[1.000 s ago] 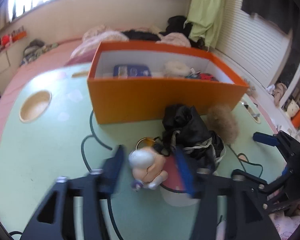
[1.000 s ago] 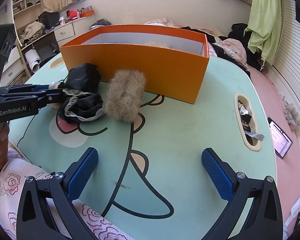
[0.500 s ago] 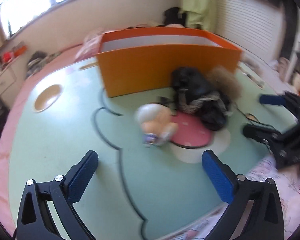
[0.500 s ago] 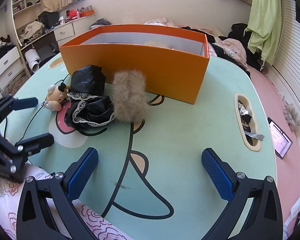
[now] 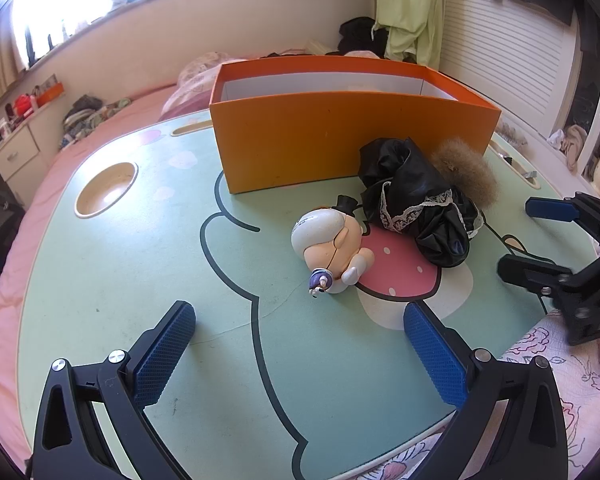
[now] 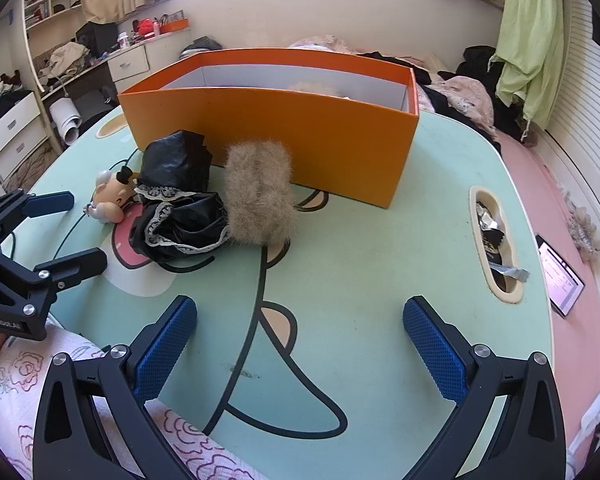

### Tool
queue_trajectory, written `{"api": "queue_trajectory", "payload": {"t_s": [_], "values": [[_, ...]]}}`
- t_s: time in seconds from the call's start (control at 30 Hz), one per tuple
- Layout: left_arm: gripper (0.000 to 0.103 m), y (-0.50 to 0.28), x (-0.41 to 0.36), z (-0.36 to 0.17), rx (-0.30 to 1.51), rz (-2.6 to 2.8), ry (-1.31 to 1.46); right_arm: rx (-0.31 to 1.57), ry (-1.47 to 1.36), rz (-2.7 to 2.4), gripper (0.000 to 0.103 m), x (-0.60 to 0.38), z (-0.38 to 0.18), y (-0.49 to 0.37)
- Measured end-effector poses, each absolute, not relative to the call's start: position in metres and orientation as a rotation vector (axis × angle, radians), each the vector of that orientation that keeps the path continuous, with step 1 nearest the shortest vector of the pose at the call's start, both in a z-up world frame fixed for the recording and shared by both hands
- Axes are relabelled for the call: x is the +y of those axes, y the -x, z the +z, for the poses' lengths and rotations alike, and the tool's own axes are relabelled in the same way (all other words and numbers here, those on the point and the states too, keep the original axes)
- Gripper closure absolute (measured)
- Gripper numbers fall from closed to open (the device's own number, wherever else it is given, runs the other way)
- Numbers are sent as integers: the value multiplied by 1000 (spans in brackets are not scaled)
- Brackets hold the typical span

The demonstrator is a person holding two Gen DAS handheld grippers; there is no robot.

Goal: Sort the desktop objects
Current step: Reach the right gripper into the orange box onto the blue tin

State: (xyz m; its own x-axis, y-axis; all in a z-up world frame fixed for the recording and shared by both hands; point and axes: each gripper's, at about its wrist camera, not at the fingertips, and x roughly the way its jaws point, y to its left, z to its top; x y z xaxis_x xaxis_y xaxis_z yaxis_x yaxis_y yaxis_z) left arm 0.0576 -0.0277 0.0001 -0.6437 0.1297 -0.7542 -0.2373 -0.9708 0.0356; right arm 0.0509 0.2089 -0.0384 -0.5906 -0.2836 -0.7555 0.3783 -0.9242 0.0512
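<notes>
Sorting partly done: the open orange cardboard box (image 6: 300, 136) holds something pale (barely visible), while the small plastic figurine (image 5: 332, 248), crumpled black lace-trimmed garment (image 5: 420, 208) and tan fur pom-pom (image 6: 258, 192) remain on the mint cartoon-printed tabletop (image 5: 140, 280), with left fingers (image 5: 300, 360) and right fingers (image 6: 300, 356) spread wide, empty.

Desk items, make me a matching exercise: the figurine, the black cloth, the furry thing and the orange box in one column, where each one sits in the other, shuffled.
Things:
1. figurine
2. black cloth
3. furry thing
4. orange box

Places:
A. farthest back on the table, open side up
B. lying on the pink spotted mushroom print
C. between the figurine and the furry thing, with lace trim showing
D. against the box's front wall, on the black cloth's far side from the figurine

Pairs: 1-B, 2-C, 3-D, 4-A
</notes>
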Motion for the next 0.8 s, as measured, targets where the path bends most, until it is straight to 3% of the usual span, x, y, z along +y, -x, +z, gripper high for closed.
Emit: {"api": "queue_trajectory", "payload": {"t_s": [0.27,0.4,0.57,0.73,0.8], "values": [[0,-60,-28,0,194,2677,1201,-195,-1060,-2358,7,205,32,-14],[0,-61,-29,2,196,2680,1200,-282,-1242,-2246,38,159,46,56],[0,-60,-26,3,194,2683,1194,-271,-1545,-2184,38,105,20,133],[0,-61,-23,3,191,2684,1191,-225,-1738,-2217,38,87,-11,158],[0,-61,-22,4,190,2685,1188,-245,-1756,-2226,34,87,-17,161]]}}
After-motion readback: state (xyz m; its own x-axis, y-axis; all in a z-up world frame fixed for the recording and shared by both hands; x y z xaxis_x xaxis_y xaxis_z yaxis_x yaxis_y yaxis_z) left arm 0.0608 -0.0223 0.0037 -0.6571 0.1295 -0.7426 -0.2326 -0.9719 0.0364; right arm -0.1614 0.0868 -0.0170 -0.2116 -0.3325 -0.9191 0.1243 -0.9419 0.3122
